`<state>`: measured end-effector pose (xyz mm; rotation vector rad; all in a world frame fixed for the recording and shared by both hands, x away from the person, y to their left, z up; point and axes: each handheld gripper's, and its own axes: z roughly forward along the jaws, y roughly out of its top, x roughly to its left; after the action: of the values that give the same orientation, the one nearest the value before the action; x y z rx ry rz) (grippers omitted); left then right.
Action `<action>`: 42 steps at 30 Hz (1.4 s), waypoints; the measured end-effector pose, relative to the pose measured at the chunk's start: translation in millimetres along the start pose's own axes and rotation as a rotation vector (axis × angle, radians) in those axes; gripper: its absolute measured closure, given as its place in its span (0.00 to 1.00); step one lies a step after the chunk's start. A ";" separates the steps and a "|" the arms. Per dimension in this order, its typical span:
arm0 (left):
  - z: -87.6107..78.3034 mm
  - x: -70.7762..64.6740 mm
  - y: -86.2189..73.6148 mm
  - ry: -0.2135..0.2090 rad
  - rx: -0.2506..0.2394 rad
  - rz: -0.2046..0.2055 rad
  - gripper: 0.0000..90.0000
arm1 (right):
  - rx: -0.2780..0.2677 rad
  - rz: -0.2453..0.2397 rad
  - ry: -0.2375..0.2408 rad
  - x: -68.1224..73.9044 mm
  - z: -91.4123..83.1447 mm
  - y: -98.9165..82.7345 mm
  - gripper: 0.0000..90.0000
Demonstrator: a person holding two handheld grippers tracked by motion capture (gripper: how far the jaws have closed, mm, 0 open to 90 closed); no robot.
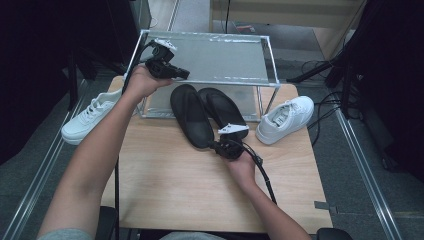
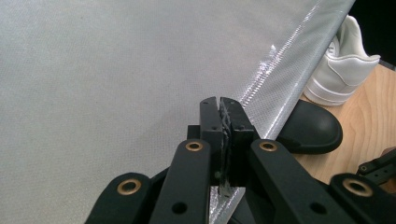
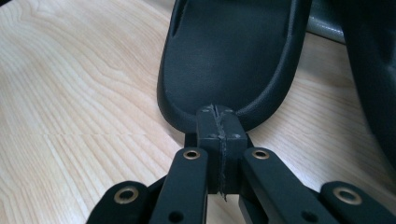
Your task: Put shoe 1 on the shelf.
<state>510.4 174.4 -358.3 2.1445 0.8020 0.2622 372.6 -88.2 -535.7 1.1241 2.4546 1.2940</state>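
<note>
Two black slippers lie side by side on the wooden table, toes under a silver-topped shoe rack. My right gripper is shut, its tips set against the heel rim of the left slipper. The right gripper view shows that heel just beyond the closed jaws of the right gripper, with nothing between them. My left gripper is shut at the rack's front left edge. In its own view the left gripper lies over the silver shelf fabric.
The right slipper lies beside the left one. One white sneaker stands at the table's right edge near the rack's leg, another off the left side. A black cable trails from the right gripper.
</note>
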 end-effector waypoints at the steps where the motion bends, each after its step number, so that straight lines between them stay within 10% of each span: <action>1: 0.2 -0.5 0.2 0.005 0.002 0.003 0.99 | 0.000 0.004 0.001 0.6 1.5 1.1 1.00; 42: 0.7 -0.7 -0.5 0.012 -0.002 0.001 0.99 | -0.019 0.016 -0.013 24.4 90.3 84.0 1.00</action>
<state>509.9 173.8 -359.1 2.1429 0.8068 0.2763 441.4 16.2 -522.8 1.1459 2.4238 1.3067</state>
